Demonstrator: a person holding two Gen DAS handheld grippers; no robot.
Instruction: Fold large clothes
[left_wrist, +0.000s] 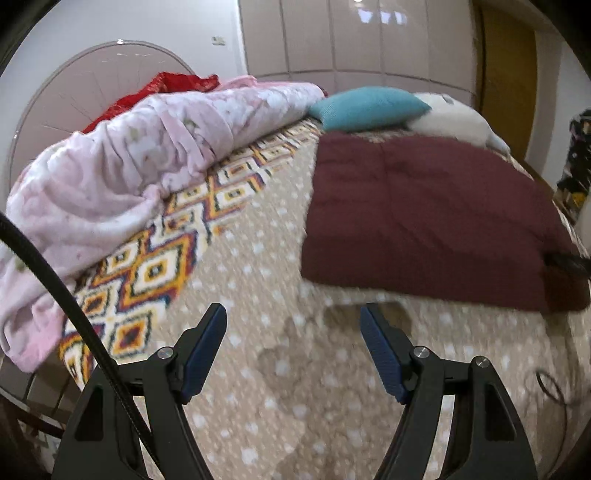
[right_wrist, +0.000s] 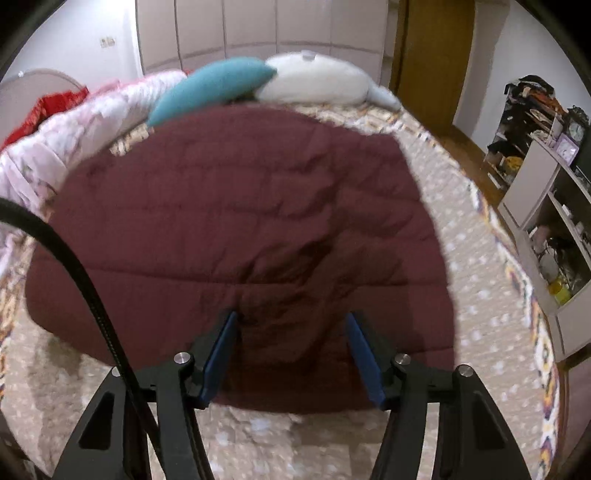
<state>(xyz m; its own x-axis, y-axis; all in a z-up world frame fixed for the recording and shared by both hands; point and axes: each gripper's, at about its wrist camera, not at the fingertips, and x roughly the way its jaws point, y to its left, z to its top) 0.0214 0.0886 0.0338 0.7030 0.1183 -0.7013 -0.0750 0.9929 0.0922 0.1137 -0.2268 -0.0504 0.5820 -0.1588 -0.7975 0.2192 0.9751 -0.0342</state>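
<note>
Most of the folding looks done — the maroon quilted garment lies as a thick, roughly squared bundle on the dotted bedspread, below the teal pillow. Perhaps one fold remains. Both tongs gape wide, holding nothing: the right gripper over the bundle's near edge, the left gripper just beside it.
</note>
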